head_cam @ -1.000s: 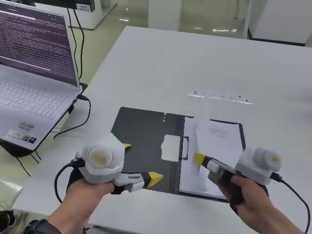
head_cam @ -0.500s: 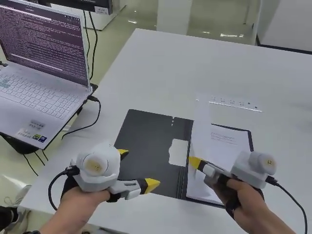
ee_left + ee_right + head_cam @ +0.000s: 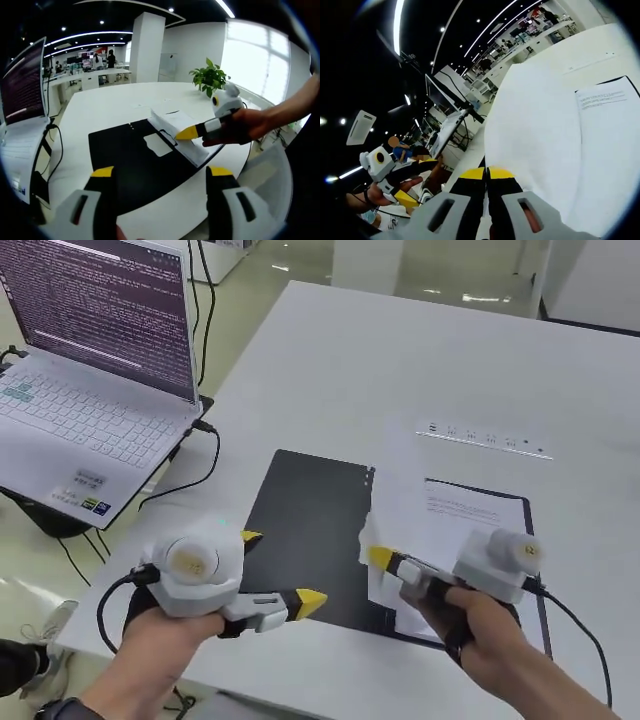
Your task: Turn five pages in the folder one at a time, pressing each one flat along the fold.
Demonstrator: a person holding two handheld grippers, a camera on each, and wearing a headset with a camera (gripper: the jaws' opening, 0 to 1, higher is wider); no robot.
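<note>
A black folder (image 3: 310, 530) lies open on the white table, its left cover bare (image 3: 125, 160). My right gripper (image 3: 380, 558) is shut on the edge of a white page (image 3: 400, 510), which stands lifted and curved over the fold. Its closed jaws (image 3: 486, 173) pinch that sheet (image 3: 535, 125). A printed page (image 3: 480, 520) lies flat on the right side. My left gripper (image 3: 282, 570) hovers open above the folder's near left corner, nothing between its fingers (image 3: 161, 172). From there the right gripper (image 3: 187, 133) appears across the fold.
An open laptop (image 3: 90, 370) with a cable sits on a stand left of the table. A thin white strip (image 3: 485, 437) lies beyond the folder. The table's front edge (image 3: 330, 680) runs just below my hands.
The right gripper has carried the lifted page leftward toward the fold. The left gripper holds about the same place. The head camera has shifted.
</note>
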